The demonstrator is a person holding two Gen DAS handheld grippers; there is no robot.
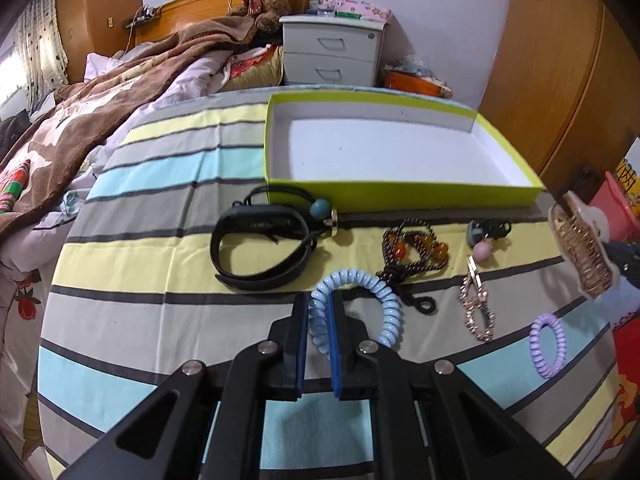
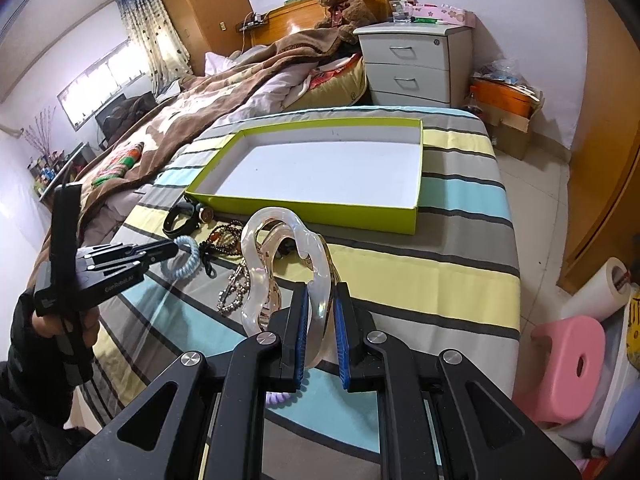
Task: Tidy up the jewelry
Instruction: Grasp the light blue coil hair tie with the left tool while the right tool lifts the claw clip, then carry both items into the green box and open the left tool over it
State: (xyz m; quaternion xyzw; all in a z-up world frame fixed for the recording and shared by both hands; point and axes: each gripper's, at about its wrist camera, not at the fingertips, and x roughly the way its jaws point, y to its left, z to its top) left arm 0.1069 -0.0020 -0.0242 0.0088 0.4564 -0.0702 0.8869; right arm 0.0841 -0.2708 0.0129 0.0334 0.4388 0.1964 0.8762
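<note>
My left gripper (image 1: pixel 319 304) is shut on a light blue spiral hair tie (image 1: pixel 360 300) lying on the striped cloth; the same gripper (image 2: pixel 170 249) shows at the left of the right wrist view, pinching that tie (image 2: pixel 185 259). My right gripper (image 2: pixel 320 300) is shut on a clear, gold-toothed claw hair clip (image 2: pixel 280 256), held above the cloth; the clip (image 1: pixel 582 256) shows at the right edge of the left wrist view. A lime-green box (image 1: pixel 400 192) with a white inside stands open behind the jewelry, with nothing in it.
On the cloth lie a black band (image 1: pixel 260 252) with a teal bead, a brown bead bracelet (image 1: pixel 416 248), a gold chain (image 1: pixel 478 308), a pink-bead tie (image 1: pixel 486 240) and a purple spiral tie (image 1: pixel 547 344). A pink stool (image 2: pixel 568 364) stands on the floor at right.
</note>
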